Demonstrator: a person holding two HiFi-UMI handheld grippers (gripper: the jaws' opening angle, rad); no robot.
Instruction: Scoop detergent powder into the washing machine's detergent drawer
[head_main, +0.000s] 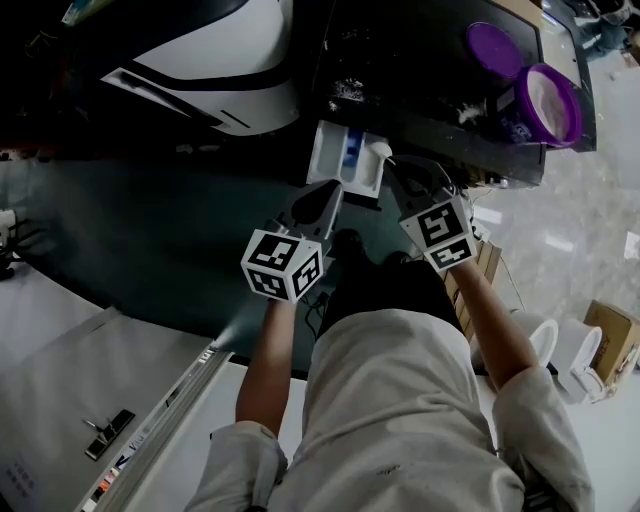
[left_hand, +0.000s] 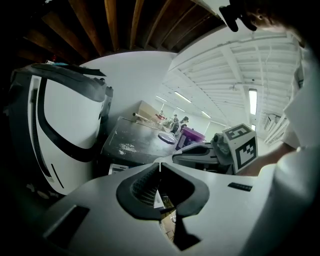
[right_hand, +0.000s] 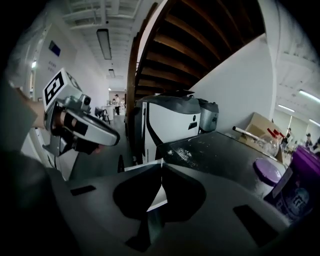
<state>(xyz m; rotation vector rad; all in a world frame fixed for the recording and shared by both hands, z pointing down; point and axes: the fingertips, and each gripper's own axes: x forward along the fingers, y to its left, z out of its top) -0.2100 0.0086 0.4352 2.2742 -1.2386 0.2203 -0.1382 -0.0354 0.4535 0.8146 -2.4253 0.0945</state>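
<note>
The white detergent drawer (head_main: 330, 160) stands pulled out below the dark worktop (head_main: 420, 60). A small white scoop (head_main: 380, 150) lies at the drawer's right end. The purple detergent tub (head_main: 545, 105) stands open on the worktop, its lid (head_main: 493, 48) beside it. My left gripper (head_main: 330, 190) hovers just in front of the drawer, jaws shut with nothing between them (left_hand: 160, 165). My right gripper (head_main: 405, 170) points at the drawer's right end near the scoop, its jaws also shut and empty (right_hand: 162, 162). In the right gripper view the drawer (right_hand: 142, 167) shows behind the jaws.
The white and black washing machine (head_main: 230, 60) stands to the left of the drawer. Spilled powder (head_main: 350, 90) dusts the worktop. A cardboard box (head_main: 612, 340) and a white stool (head_main: 540, 340) sit on the floor at right. A white table (head_main: 60, 380) is at lower left.
</note>
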